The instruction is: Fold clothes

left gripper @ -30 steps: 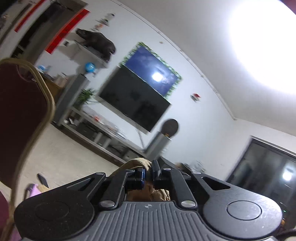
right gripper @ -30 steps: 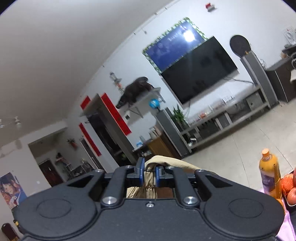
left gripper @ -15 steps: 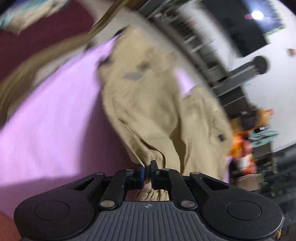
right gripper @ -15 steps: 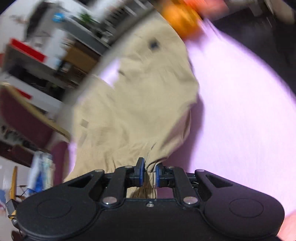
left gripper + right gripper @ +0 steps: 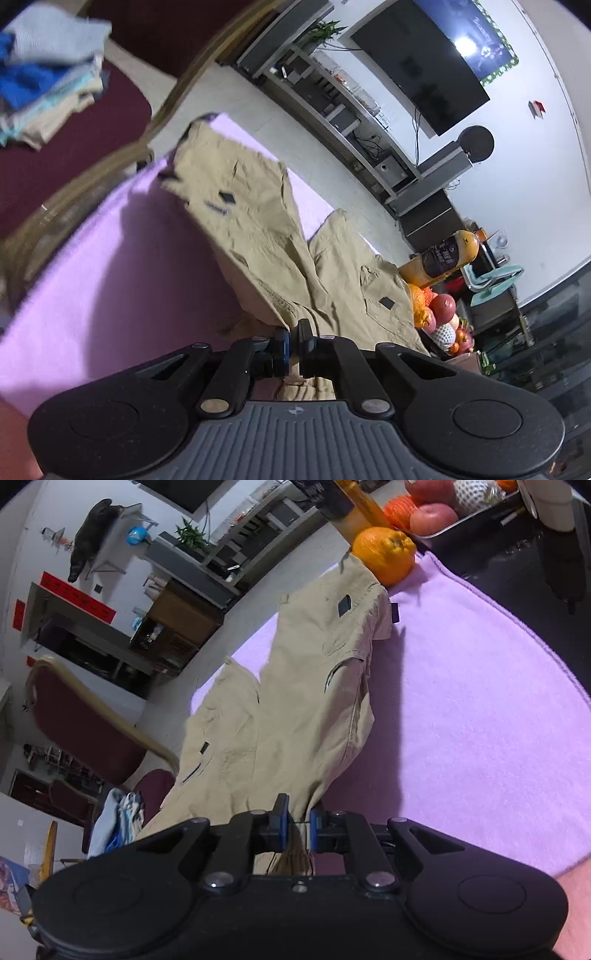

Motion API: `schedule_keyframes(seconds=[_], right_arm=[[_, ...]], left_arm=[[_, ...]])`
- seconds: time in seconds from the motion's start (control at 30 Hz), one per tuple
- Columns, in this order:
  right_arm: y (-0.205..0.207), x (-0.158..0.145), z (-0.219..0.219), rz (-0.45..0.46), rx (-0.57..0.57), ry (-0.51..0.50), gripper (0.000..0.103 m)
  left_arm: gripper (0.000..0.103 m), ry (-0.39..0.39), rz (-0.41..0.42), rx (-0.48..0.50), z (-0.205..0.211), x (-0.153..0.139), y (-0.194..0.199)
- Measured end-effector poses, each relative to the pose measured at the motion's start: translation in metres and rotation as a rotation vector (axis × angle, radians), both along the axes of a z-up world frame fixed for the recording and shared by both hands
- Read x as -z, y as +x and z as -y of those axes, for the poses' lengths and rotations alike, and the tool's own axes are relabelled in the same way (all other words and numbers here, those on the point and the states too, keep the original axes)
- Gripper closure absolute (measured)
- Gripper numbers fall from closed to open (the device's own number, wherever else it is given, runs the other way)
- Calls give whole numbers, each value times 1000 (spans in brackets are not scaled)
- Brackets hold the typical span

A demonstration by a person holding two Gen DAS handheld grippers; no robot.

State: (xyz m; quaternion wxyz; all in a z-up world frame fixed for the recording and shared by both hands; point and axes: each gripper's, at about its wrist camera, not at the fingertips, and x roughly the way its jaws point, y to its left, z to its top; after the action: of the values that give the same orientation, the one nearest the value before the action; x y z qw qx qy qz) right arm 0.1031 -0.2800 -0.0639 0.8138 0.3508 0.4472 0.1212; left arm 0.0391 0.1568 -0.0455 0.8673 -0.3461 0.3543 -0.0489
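Note:
A pair of khaki cargo trousers point(image 5: 258, 229) lies stretched over a table with a lilac cloth point(image 5: 110, 277). Both legs reach toward the table's far edge. My left gripper point(image 5: 294, 341) is shut on the trousers' near end. In the right wrist view the same trousers point(image 5: 295, 709) run away from my right gripper point(image 5: 297, 821), which is shut on a bunch of the fabric at the near end, above the lilac cloth point(image 5: 480, 720).
A maroon chair point(image 5: 74, 122) with a stack of folded clothes point(image 5: 44, 81) stands left of the table. An orange point(image 5: 384, 554), a juice bottle point(image 5: 439, 258) and a fruit tray point(image 5: 443, 317) sit at the far right corner. A TV stand lies beyond.
Both grippers have swung down from pointing at the room's walls to the table. The trousers, held up before, now lie spread out over the lilac cloth, still gripped at the near end.

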Motion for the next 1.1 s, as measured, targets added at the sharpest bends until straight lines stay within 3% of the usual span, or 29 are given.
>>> schedule_keyframes(seconds=[0.07, 0.2, 0.27, 0.3, 0.43, 0.53, 0.6, 0.7, 0.87, 0.97, 1.0, 1.1], right_arm=[[-14, 7, 5, -27, 0, 0, 92], [-9, 70, -4, -128, 2, -52, 92], [-5, 93, -12, -166, -5, -146, 86], [-6, 97, -15, -177, -6, -206, 77], [-23, 70, -13, -94, -53, -363, 61], [-30, 43, -2, -14, -37, -368, 52], [-25, 43, -6, 19, -65, -325, 56], [-8, 54, -25, 32, -153, -248, 70], [36, 96, -60, -52, -301, 40, 70], [50, 127, -45, -124, -199, 77, 75], [51, 138, -30, -146, -142, 131, 91], [39, 157, 22, -163, 75, 268, 99]], left_arm=[[101, 16, -41, -12, 1, 6, -4], [98, 87, -206, -51, 4, 64, -2], [96, 113, -313, -59, 4, 94, -2], [93, 120, -330, -57, 5, 98, -6], [77, 253, -271, -30, 7, 72, -22], [77, 278, -157, 1, 9, 53, -31], [77, 276, -99, 56, 19, 49, -24], [77, 331, -91, 146, 46, 65, 5], [78, 413, -89, 278, 88, 93, 51], [89, 276, -186, 148, 60, 119, 62], [90, 215, -203, 103, 47, 125, 61], [90, 60, -219, -3, 10, 133, 49]])
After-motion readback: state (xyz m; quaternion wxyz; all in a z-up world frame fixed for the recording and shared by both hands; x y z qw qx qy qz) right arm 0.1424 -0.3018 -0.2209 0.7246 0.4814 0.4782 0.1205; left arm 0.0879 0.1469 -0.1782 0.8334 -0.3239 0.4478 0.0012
